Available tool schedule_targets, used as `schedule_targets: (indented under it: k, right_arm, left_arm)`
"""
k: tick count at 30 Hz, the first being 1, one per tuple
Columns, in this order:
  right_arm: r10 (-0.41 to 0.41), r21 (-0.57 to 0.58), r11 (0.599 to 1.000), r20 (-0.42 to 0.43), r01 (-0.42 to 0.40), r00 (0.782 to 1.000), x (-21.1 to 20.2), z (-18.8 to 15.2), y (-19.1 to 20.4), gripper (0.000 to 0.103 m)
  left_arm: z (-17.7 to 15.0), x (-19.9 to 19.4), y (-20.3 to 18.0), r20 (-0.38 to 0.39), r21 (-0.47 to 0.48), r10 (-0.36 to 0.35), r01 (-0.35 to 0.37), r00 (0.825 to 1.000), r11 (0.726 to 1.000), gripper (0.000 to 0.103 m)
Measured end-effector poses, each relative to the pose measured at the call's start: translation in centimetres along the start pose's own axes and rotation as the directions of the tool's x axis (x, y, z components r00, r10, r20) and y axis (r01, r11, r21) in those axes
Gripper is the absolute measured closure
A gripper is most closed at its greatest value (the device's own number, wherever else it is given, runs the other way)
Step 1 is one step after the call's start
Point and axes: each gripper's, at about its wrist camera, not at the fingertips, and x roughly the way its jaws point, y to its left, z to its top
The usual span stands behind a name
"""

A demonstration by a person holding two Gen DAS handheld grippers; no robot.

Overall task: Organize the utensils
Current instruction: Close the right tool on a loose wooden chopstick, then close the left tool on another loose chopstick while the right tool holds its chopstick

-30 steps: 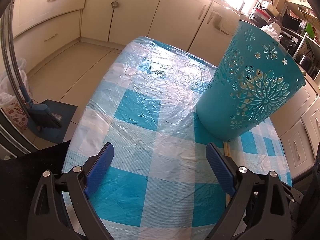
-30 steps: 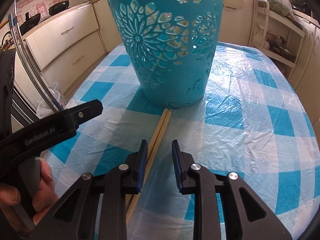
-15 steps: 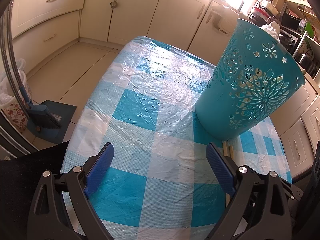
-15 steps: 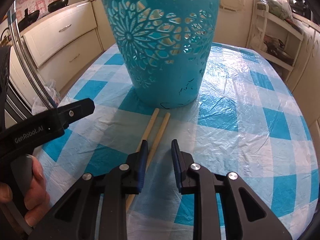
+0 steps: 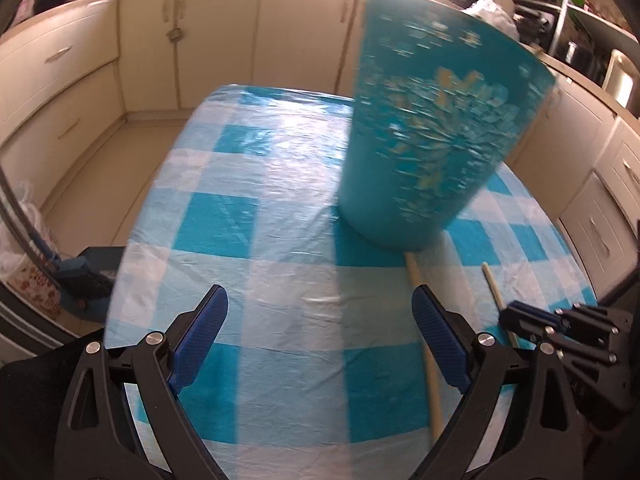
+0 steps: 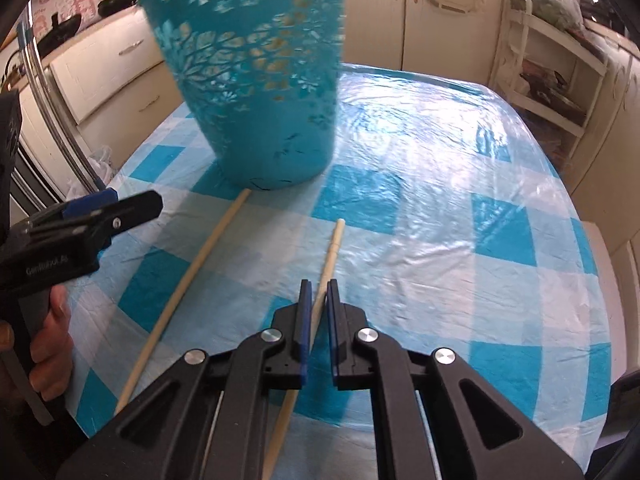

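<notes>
The right gripper [image 6: 318, 296] has its jaws closed on one chopstick [image 6: 331, 254], gripping it partway along, so its tip sticks out ahead of the jaws toward the basket [image 6: 256, 80]. The second chopstick [image 6: 188, 276] lies on the surface left of those jaws, its far end at the basket's base. The left gripper [image 5: 320, 334] hangs with jaws wide open, holding nothing. To do this well: lift level, tilt the tip over the rim, and release only once it is inside.

Table w/ blue-check cloth [image 6: 460, 216]: teal basket [image 6: 260, 92], one loose chopstick [image 6: 188, 276] on it
</notes>
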Motion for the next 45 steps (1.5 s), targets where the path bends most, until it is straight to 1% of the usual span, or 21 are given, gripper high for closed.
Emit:
schedule_targets:
  k: [2, 5, 7, 9, 11, 12, 15, 17, 21, 23, 24, 26, 29, 32, 34, 37, 40, 42, 43, 44, 45]
  right_arm:
    - [0.024, 0.039, 0.999, 0.008, -0.024, 1.000, 0.0, -0.1, -0.7, 0.095]
    - [0.035, 0.053, 0.998, 0.015, -0.036, 0.999, 0.1, 0.0, -0.7, 0.095]
    - [0.048, 0.064, 0.997, 0.019, -0.049, 0.999, 0.1, 0.0, -0.8, 0.095]
    - [0.058, 0.077, 0.995, 0.022, -0.059, 0.998, 0.1, 0.0, -1.1, 0.095]
    - [0.063, 0.083, 0.994, 0.024, -0.065, 0.998, 0.0, 0.1, -1.4, 0.095]
    - [0.066, 0.086, 0.994, 0.025, -0.068, 0.998, 0.0, 0.1, -1.4, 0.095]
    - [0.066, 0.085, 0.994, 0.026, -0.068, 0.998, 0.1, 0.2, -1.4, 0.095]
    - [0.063, 0.081, 0.995, 0.027, -0.065, 0.998, 0.2, 0.3, -1.3, 0.095]
    - [0.062, 0.076, 0.995, 0.029, -0.064, 0.998, 0.1, 0.0, -1.3, 0.094]
    - [0.060, 0.075, 0.995, 0.031, -0.063, 0.998, 0.1, 0.0, -1.3, 0.094]
    - [0.060, 0.075, 0.995, 0.032, -0.062, 0.998, 0.1, -0.1, -1.2, 0.093]
    - [0.059, 0.074, 0.995, 0.034, -0.061, 0.998, 0.1, -0.1, -1.2, 0.093]
    - [0.056, 0.070, 0.996, 0.037, -0.059, 0.998, 0.1, -0.2, -1.1, 0.093]
    - [0.052, 0.066, 0.996, 0.039, -0.055, 0.998, 0.1, -0.2, -1.0, 0.093]
    - [0.046, 0.061, 0.997, 0.041, -0.049, 0.998, 0.1, -0.1, -1.0, 0.093]
    - [0.036, 0.051, 0.998, 0.048, -0.038, 0.998, 0.1, -0.1, -0.9, 0.086]
    - [0.022, 0.031, 0.999, 0.052, -0.023, 0.998, 0.2, 0.0, -0.7, 0.084]
    - [0.023, 0.015, 1.000, 0.050, -0.024, 0.998, 0.3, 0.0, -0.5, 0.084]
    - [0.023, 0.000, 1.000, 0.047, -0.023, 0.999, 0.3, 0.1, -0.3, 0.085]
    - [0.029, -0.008, 1.000, 0.044, -0.029, 0.999, 0.3, 0.0, -0.1, 0.087]
    - [0.036, -0.011, 0.999, 0.043, -0.036, 0.998, 0.3, 0.0, 0.0, 0.087]
  left_arm:
    - [0.0, 0.3, -1.5, -0.017, 0.047, 0.000, 0.000, 1.000, 0.999, 0.014]
    - [0.1, 1.1, -3.3, -0.045, 0.096, 0.025, -0.021, 0.999, 0.995, 0.014]
    - [0.2, 1.6, -4.1, -0.062, 0.120, 0.044, -0.036, 0.997, 0.992, 0.017]
    - [0.2, 2.0, -4.8, -0.077, 0.133, 0.054, -0.044, 0.996, 0.990, 0.023]
    - [-0.1, 2.4, -5.2, -0.096, 0.141, 0.065, -0.051, 0.993, 0.989, 0.034]
    - [-0.2, 2.6, -5.2, -0.102, 0.143, 0.069, -0.054, 0.992, 0.988, 0.036]
    - [-0.5, 2.7, -5.5, -0.086, 0.162, 0.092, -0.077, 0.992, 0.984, 0.041]
    - [-0.7, 2.6, -5.5, -0.079, 0.165, 0.091, -0.077, 0.993, 0.983, 0.047]
    - [-0.7, 2.5, -5.4, -0.069, 0.159, 0.092, -0.080, 0.993, 0.984, 0.058]
    - [-0.6, 2.3, -5.2, -0.066, 0.149, 0.091, -0.080, 0.994, 0.986, 0.066]
    - [-0.5, 2.3, -5.1, -0.065, 0.145, 0.090, -0.079, 0.994, 0.986, 0.068]
    - [-0.5, 2.2, -4.8, -0.064, 0.139, 0.085, -0.075, 0.994, 0.987, 0.077]
    - [-0.5, 2.1, -4.5, -0.064, 0.131, 0.080, -0.072, 0.995, 0.989, 0.084]
    - [-0.5, 2.1, -4.5, -0.067, 0.132, 0.075, -0.065, 0.995, 0.989, 0.088]
    - [-0.5, 2.1, -4.4, -0.070, 0.133, 0.070, -0.060, 0.995, 0.989, 0.088]
    - [-0.4, 2.1, -4.3, -0.078, 0.128, 0.070, -0.059, 0.995, 0.990, 0.088]
    - [-0.2, 2.4, -4.4, -0.080, 0.133, 0.073, -0.062, 0.994, 0.989, 0.088]
    - [-0.2, 2.5, -4.6, -0.076, 0.169, 0.056, -0.043, 0.996, 0.985, 0.089]
    - [-0.1, 2.6, -4.5, -0.081, 0.176, 0.036, -0.022, 0.996, 0.984, 0.093]
    - [0.0, 2.6, -4.4, -0.091, 0.180, 0.009, 0.007, 0.996, 0.984, 0.095]
    - [0.1, 2.7, -4.2, -0.097, 0.185, -0.003, 0.020, 0.995, 0.983, 0.095]
